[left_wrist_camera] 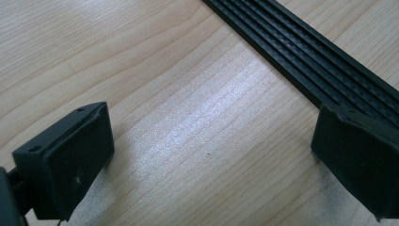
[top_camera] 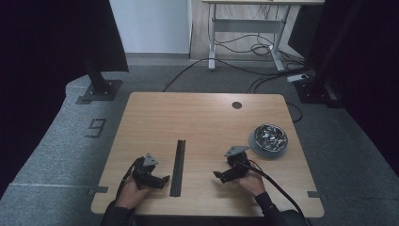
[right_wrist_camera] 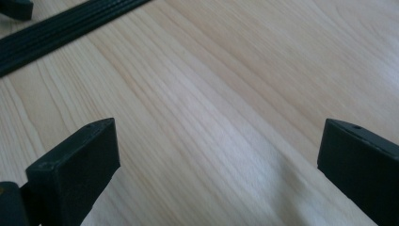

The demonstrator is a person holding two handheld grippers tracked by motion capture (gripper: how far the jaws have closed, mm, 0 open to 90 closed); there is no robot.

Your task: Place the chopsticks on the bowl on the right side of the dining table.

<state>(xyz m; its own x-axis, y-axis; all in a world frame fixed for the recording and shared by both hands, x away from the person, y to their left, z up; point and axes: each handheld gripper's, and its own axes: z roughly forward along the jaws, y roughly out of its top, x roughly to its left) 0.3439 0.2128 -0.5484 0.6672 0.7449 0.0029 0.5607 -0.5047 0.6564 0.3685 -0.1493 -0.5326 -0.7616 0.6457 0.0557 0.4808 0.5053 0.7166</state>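
A long black ribbed strip [top_camera: 178, 167] lies on the wooden table [top_camera: 202, 117], running from near the middle toward the front edge. My left gripper [top_camera: 163, 180] sits just left of the strip, pointing at it; its jaws stand wide apart over bare wood, and the strip [left_wrist_camera: 310, 56] passes behind its right jaw. My right gripper [top_camera: 218, 175] rests to the right of the strip, aimed left, jaws wide apart with nothing between them. The strip [right_wrist_camera: 61, 28] shows far off in the right gripper view, with the tip of the other gripper [right_wrist_camera: 16, 8] beyond it.
A shiny metal bowl [top_camera: 269, 140] holding several small glinting pieces stands at the table's right, behind my right hand. A dark round hole [top_camera: 236, 105] marks the far side of the tabletop. Cables trail from both grippers toward the front edge.
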